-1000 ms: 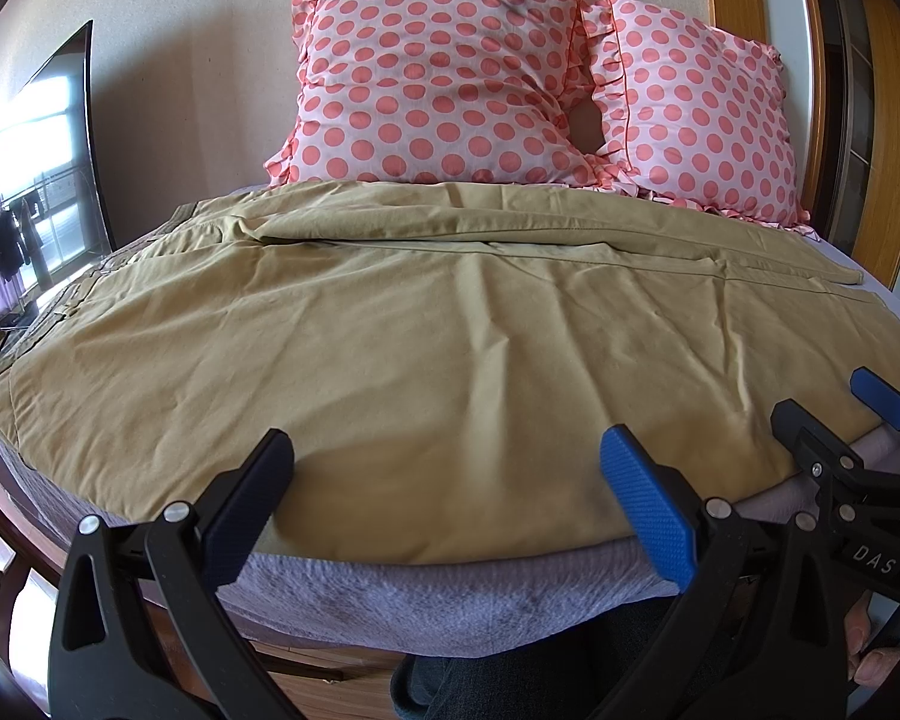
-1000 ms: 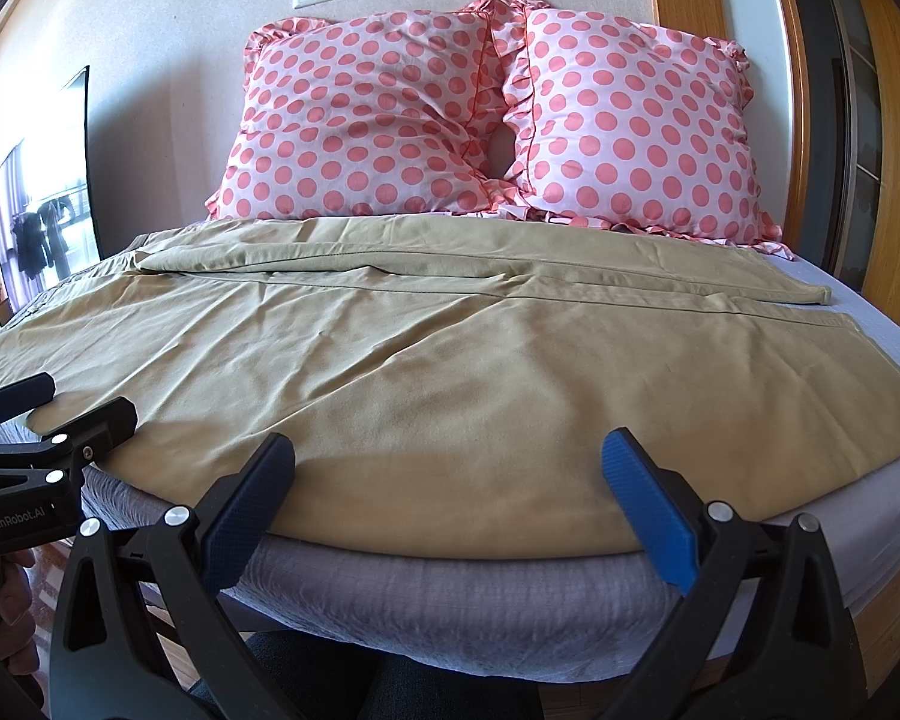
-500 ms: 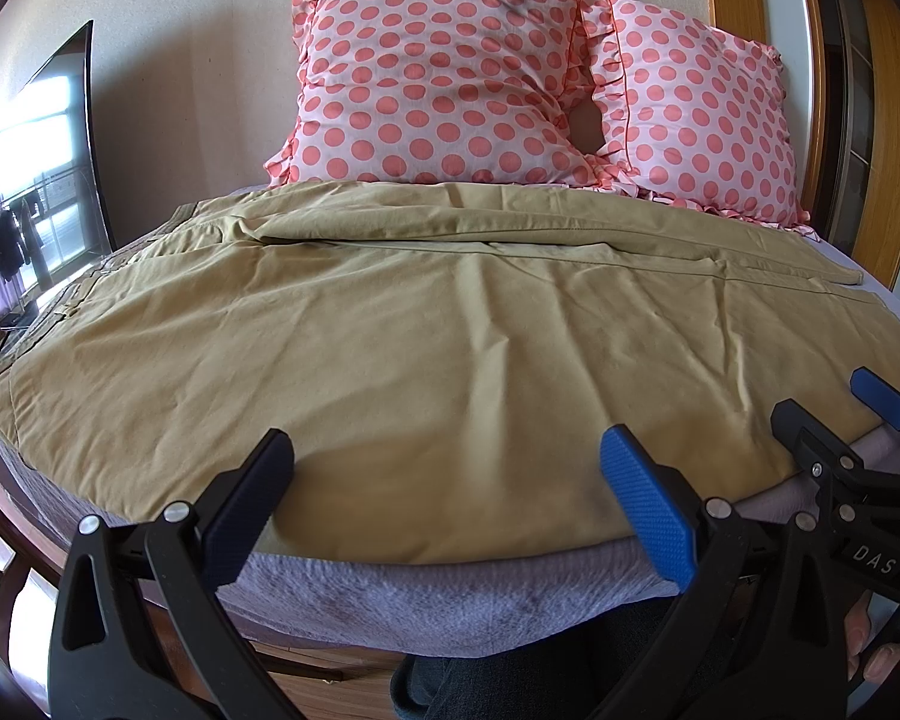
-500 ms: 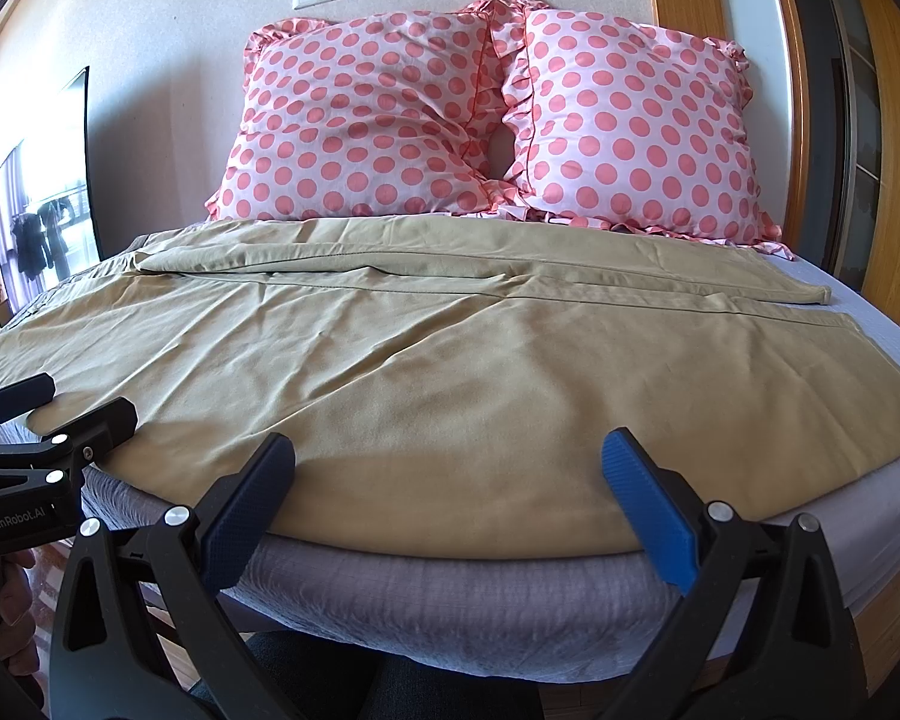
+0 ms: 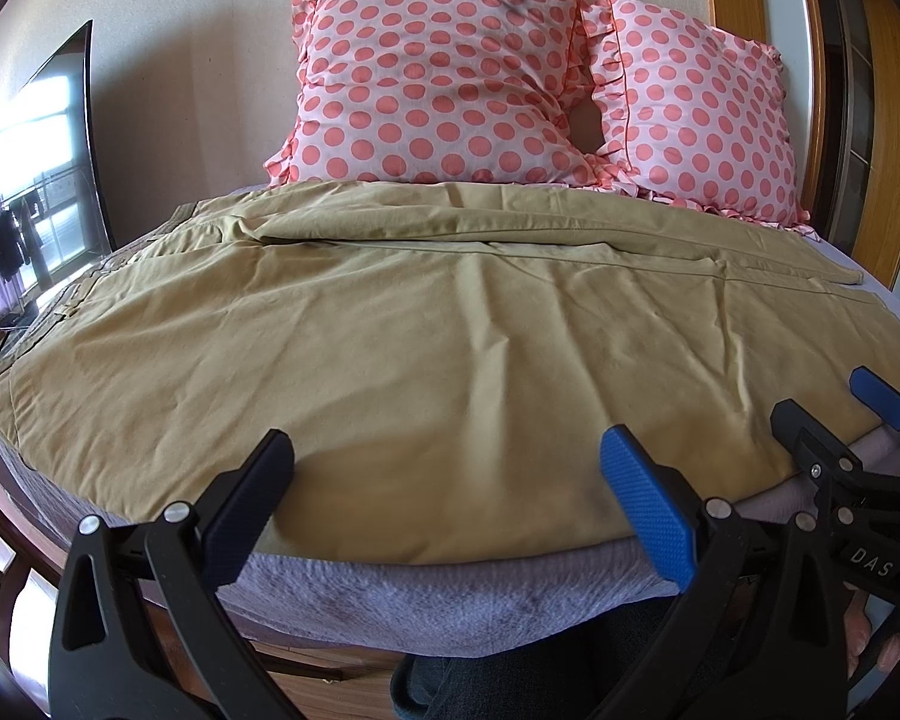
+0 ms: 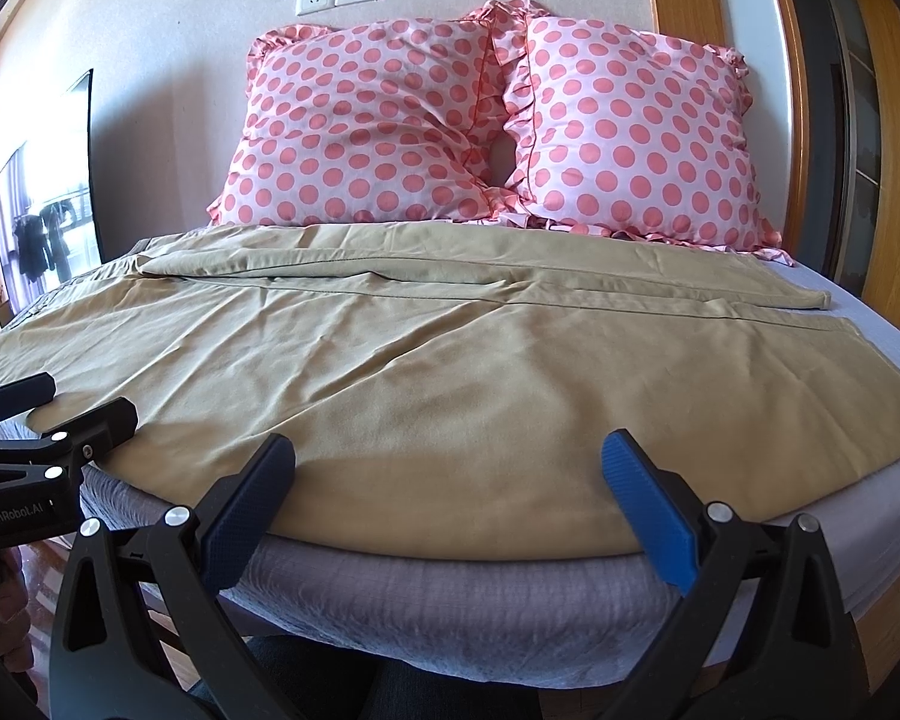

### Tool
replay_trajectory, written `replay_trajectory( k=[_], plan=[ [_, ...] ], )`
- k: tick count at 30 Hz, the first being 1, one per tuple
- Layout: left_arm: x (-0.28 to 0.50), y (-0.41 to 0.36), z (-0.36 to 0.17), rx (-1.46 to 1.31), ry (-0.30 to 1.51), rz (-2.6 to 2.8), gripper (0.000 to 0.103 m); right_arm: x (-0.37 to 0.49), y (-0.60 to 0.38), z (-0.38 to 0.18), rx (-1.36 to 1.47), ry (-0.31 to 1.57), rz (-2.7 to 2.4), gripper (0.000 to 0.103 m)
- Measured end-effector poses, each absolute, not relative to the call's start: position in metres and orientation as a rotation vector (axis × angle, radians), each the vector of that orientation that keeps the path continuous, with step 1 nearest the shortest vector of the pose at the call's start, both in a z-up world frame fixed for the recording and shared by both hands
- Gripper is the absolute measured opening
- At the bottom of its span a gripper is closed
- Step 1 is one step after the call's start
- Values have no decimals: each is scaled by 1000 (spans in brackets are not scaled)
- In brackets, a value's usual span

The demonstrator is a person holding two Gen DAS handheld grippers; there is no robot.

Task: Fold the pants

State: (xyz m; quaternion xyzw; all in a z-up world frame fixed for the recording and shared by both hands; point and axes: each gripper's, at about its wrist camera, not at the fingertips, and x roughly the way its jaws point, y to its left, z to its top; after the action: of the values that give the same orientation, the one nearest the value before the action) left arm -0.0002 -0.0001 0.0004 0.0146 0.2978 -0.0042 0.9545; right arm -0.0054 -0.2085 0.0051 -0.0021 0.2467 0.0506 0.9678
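Observation:
Tan pants [image 5: 426,330] lie spread flat across the bed, waistband at the left and leg ends at the right; they also show in the right wrist view [image 6: 450,372]. One leg lies folded along the far side near the pillows. My left gripper [image 5: 444,492] is open and empty, hovering over the near edge of the pants. My right gripper [image 6: 447,492] is open and empty at the same near edge, further right. Each gripper shows in the other's view: the right one [image 5: 840,414] and the left one [image 6: 60,408].
The bed [image 5: 450,588] has a grey-lilac sheet with a rounded near edge. Two pink polka-dot pillows [image 6: 498,126] lean against the wall. A screen [image 5: 36,168] stands at the left. A wooden door frame [image 6: 894,150] is at the right.

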Motion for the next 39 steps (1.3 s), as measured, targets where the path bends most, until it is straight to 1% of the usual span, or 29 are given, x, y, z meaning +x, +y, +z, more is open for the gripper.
replay_trajectory(
  k=[1, 3, 6, 8, 11, 12, 13, 14, 15, 16, 17, 21, 26, 31, 32, 33, 34, 37, 39],
  plan=[
    [0, 1, 1, 28, 611, -13, 101, 0, -212, 10, 1, 521, 120, 102],
    [1, 4, 3, 19, 627, -13, 101, 6, -230, 27, 34, 491, 101, 102],
    [-1, 14, 15, -16, 588, -21, 101, 36, -280, 61, 98, 456, -31, 102],
    [-1, 16, 20, -38, 557, -34, 101, 73, -323, 81, 185, 496, -120, 102],
    [2, 19, 26, -76, 532, -69, 101, 139, -384, 93, 287, 595, -278, 101],
    [4, 21, 27, -89, 532, -85, 101, 160, -400, 91, 301, 631, -318, 97],
    [6, 21, 28, -102, 532, -99, 101, 184, -416, 89, 318, 670, -358, 87],
    [8, 22, 29, -116, 531, -110, 101, 204, -431, 85, 344, 706, -393, 81],
    [9, 24, 30, -127, 530, -117, 101, 222, -446, 79, 383, 739, -421, 79],
    [11, 25, 31, -134, 527, -124, 101, 241, -459, 72, 427, 773, -448, 72],
    [13, 26, 32, -139, 524, -130, 101, 257, -470, 65, 464, 796, -481, 69],
    [20, 30, 36, -138, 502, -158, 101, 310, -497, 42, 539, 849, -598, 69],
    [27, 33, 39, -137, 476, -192, 101, 350, -511, 25, 592, 864, -704, 69],
    [39, 29, 29, -132, 517, -202, 101, 368, -501, 14, 417, 880, -806, 68],
    [41, 30, 26, -137, 531, -198, 101, 364, -501, 12, 423, 860, -791, 59],
    [42, 30, 24, -146, 542, -195, 101, 360, -501, 11, 401, 851, -805, 41],
    [42, 32, 22, -159, 552, -193, 101, 356, -501, 10, 388, 833, -786, 13],
    [40, 37, 20, -185, 563, -180, 101, 327, -514, 10, 532, 775, -688, 5],
    [36, 41, 22, -193, 556, -166, 101, 304, -523, 14, 650, 706, -603, 4]
  ],
)
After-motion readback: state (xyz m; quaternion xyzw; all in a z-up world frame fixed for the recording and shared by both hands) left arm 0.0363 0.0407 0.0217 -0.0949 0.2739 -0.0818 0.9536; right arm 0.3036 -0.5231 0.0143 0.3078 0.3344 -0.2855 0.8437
